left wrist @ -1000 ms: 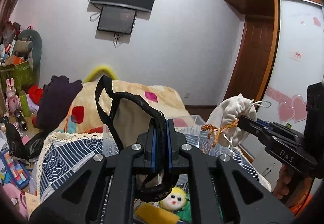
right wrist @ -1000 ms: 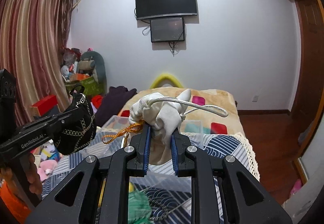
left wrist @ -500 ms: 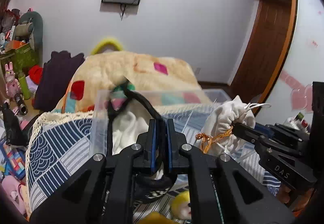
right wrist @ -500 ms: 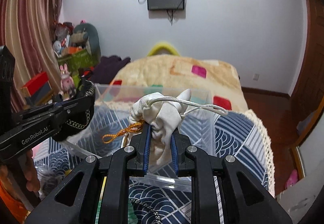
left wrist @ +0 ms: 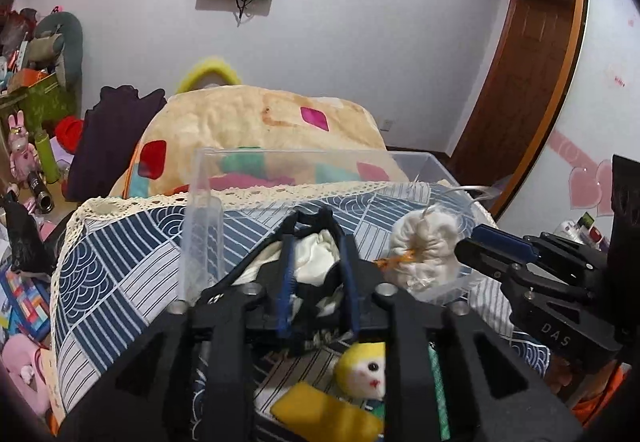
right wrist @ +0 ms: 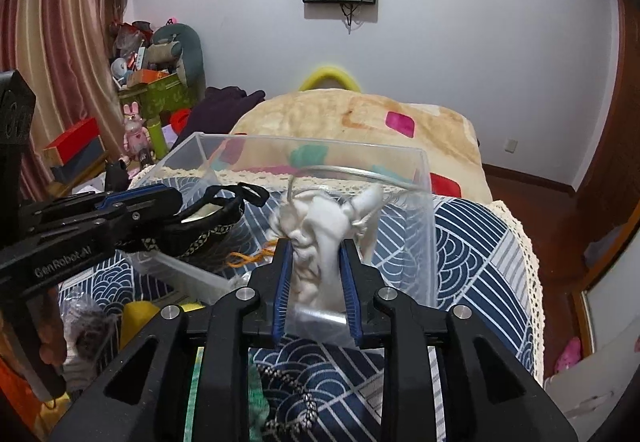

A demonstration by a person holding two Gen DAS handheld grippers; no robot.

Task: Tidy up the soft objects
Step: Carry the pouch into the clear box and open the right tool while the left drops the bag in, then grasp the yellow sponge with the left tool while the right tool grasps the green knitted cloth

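A clear plastic box [left wrist: 280, 152] [right wrist: 320, 142] stands on the blue patterned bedspread. My left gripper [left wrist: 316, 238] [right wrist: 176, 194] reaches into it. Its jaws are opening, and a black pouch with cream lining [left wrist: 316, 262] [right wrist: 208, 226] lies loose between them, its strap looped over the fingertips. My right gripper [right wrist: 316, 242] [left wrist: 466, 244] is also in the box. Its jaws are opening too, but the white drawstring pouch [right wrist: 316, 234] [left wrist: 424, 246] still fills the gap and touches both pads. The pouch's orange cord hangs to the left.
A yellow-haired doll [left wrist: 362, 366] and a yellow soft piece [left wrist: 320, 414] lie under my left gripper. A green knitted item [right wrist: 256, 394] and a chain [right wrist: 296, 402] lie under the right. A beige quilt [left wrist: 260, 118] is heaped behind the box, with toys and clutter [right wrist: 152, 82] far left.
Both grippers have sunk from above the bed into the clear box with their pouches. The left jaws have parted from the black pouch, and the right jaws have widened a little.
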